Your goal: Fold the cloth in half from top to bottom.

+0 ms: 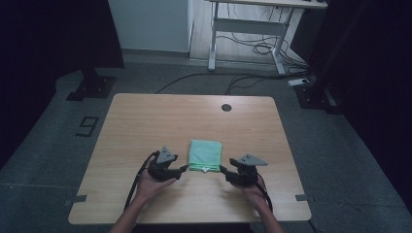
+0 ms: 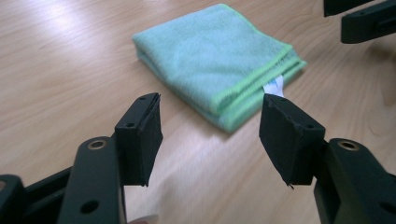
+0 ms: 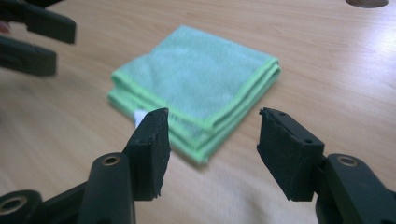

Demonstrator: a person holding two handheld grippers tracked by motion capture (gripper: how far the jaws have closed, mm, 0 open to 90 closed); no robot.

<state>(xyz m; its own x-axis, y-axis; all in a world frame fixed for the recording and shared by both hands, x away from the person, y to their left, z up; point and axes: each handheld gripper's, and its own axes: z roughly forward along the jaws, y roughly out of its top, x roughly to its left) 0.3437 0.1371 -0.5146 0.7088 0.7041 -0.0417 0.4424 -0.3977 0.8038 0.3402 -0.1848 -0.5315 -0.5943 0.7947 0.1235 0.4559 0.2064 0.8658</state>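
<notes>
From above, folded green cloth (image 1: 205, 155) flat on table (image 1: 145, 121) between left gripper (image 1: 183, 168) and right gripper (image 1: 223, 169), seemingly untouched; along left jaws, spread wide and empty, cloth (image 2: 215, 60) just ahead; along right jaws, likewise apart, cloth (image 3: 196, 79) beyond, white tag (image 3: 138, 116) showing.

Green cloth (image 1: 205, 154), folded square, flat on table (image 1: 145, 121)

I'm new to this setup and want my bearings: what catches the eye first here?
A folded green cloth lies near the middle of the wooden table, a white tag peeking from its near edge. The left gripper and right gripper flank its near corners, jaws open, not touching it.
</notes>
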